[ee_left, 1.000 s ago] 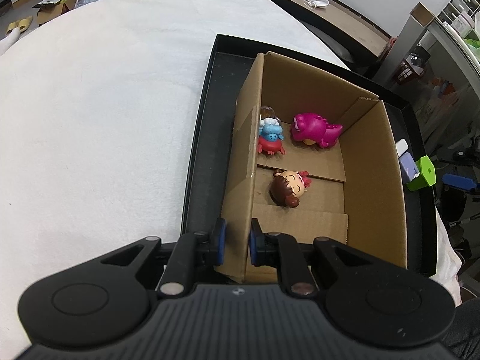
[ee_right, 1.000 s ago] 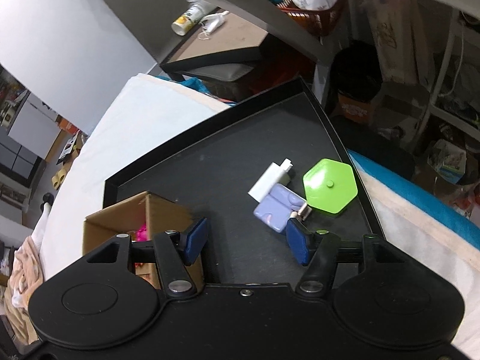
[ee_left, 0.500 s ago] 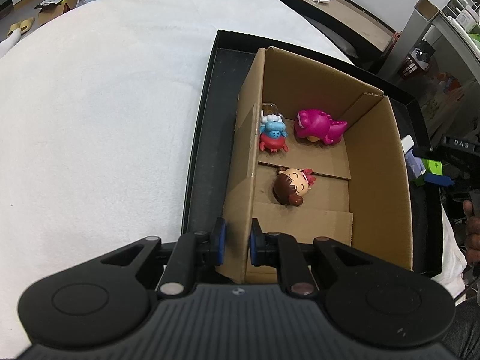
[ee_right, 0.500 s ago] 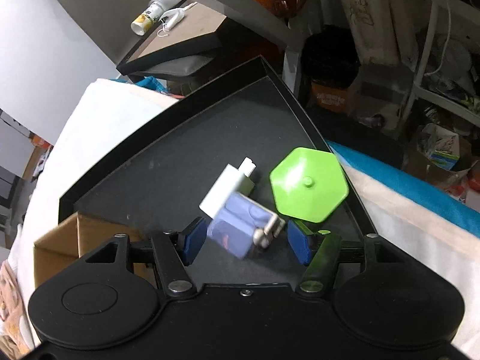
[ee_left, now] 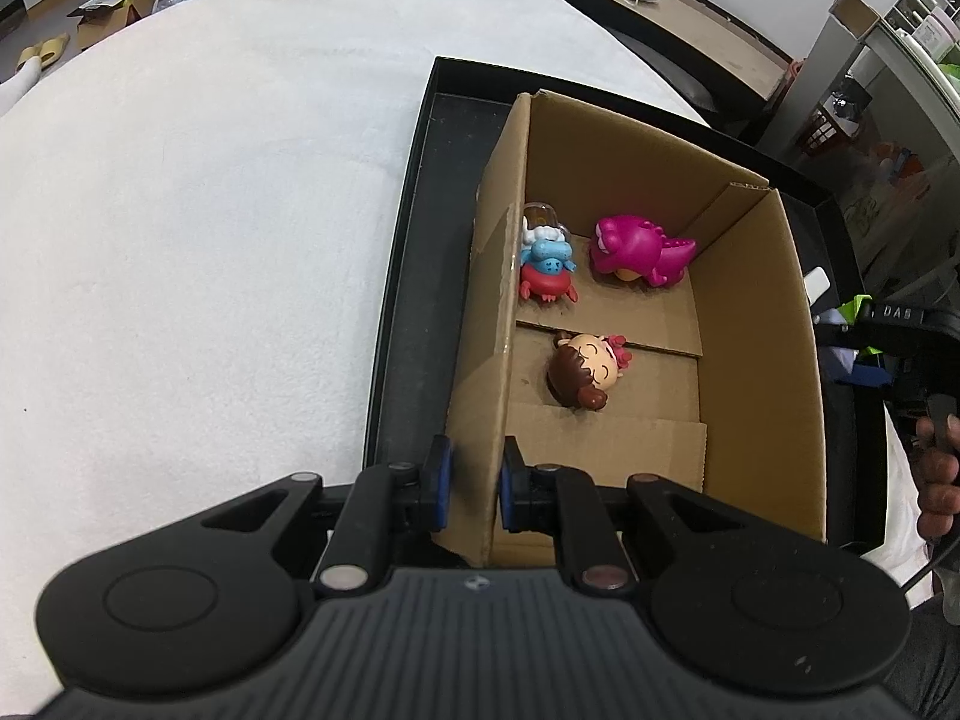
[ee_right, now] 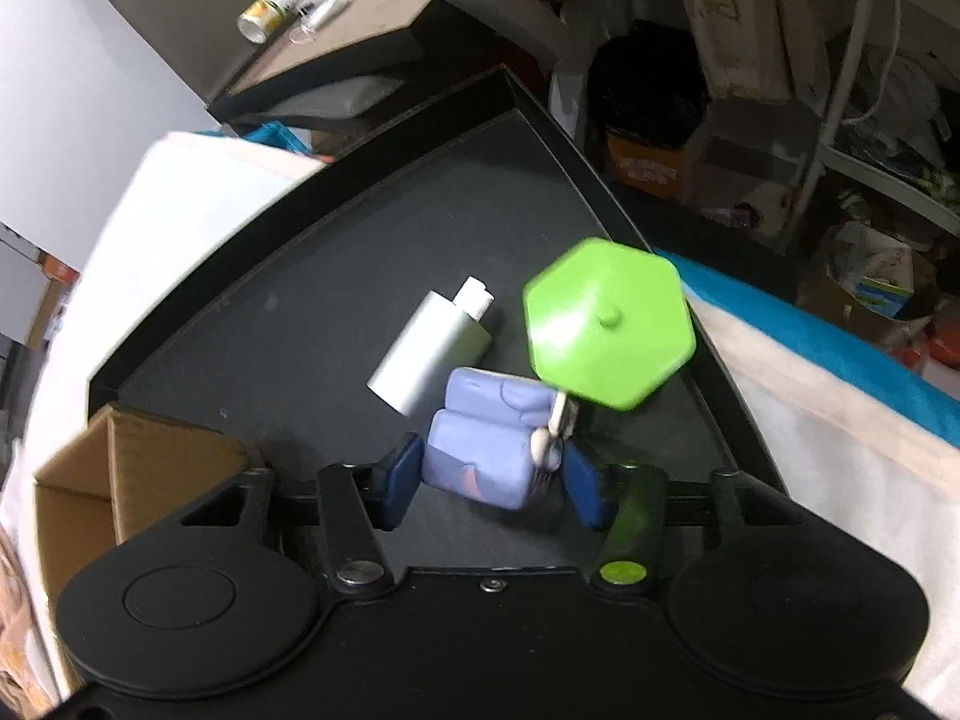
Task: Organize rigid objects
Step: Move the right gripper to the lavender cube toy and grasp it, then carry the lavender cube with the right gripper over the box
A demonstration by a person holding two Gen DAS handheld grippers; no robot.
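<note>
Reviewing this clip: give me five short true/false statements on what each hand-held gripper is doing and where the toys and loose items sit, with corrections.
1. The left hand-held gripper straddles a wall of the cardboard box. True.
2. The box holds four figurines. False: three, the pink dinosaur, the blue and red figure and the brown-haired doll.
3. The right hand-held gripper has the purple item between its fingers. True.
4. The green hexagonal piece lies inside the box. False: it is outside, on the black tray.
5. The white bottle stands upright. False: it lies on its side.
</note>
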